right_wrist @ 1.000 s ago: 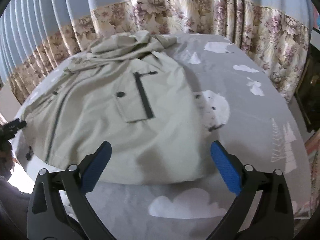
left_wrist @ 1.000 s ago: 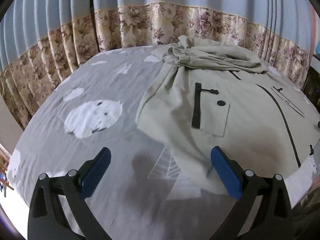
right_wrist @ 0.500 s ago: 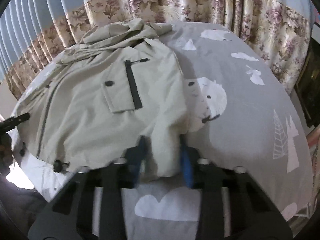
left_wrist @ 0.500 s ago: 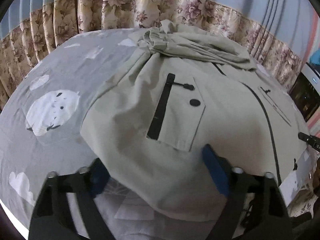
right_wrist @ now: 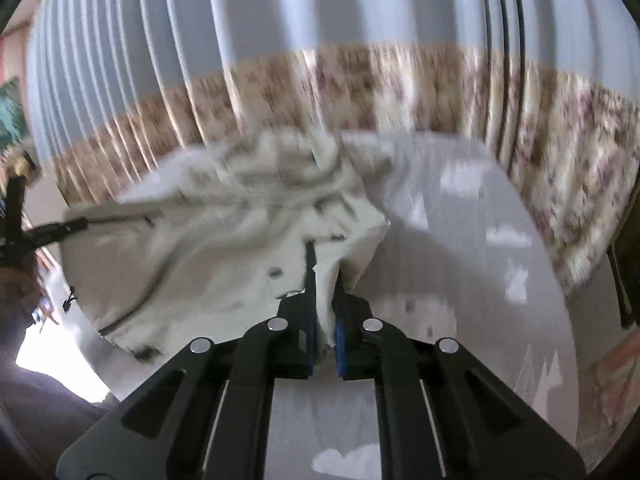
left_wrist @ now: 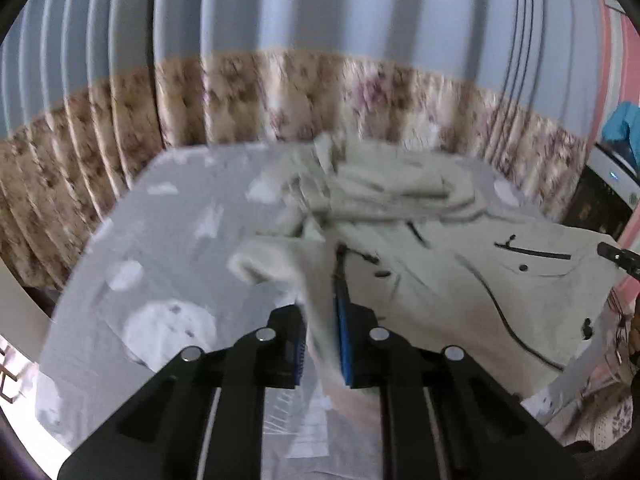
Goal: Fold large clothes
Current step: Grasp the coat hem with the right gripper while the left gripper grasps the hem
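Note:
A beige jacket (left_wrist: 440,280) with black zips and buttons lies across the bed, its hood bunched at the far side. In the left wrist view, my left gripper (left_wrist: 320,320) has its jaws closing on the jacket's near left hem, and the cloth rises between the blue pads (left_wrist: 343,332). In the right wrist view, my right gripper (right_wrist: 325,300) has its jaws closing on the near right hem of the jacket (right_wrist: 220,260), pinched and lifted off the sheet. Both views are motion-blurred.
The bed has a grey sheet (left_wrist: 168,248) printed with white clouds and animals. A blue curtain with a floral border (left_wrist: 280,92) hangs behind the bed. The other gripper's tip (right_wrist: 48,232) and a hand (right_wrist: 16,280) show at the left edge.
Both grippers went from wide open above the hem to closed on the jacket's lower corners. Both have since risen, pulling the hem up off the sheet.

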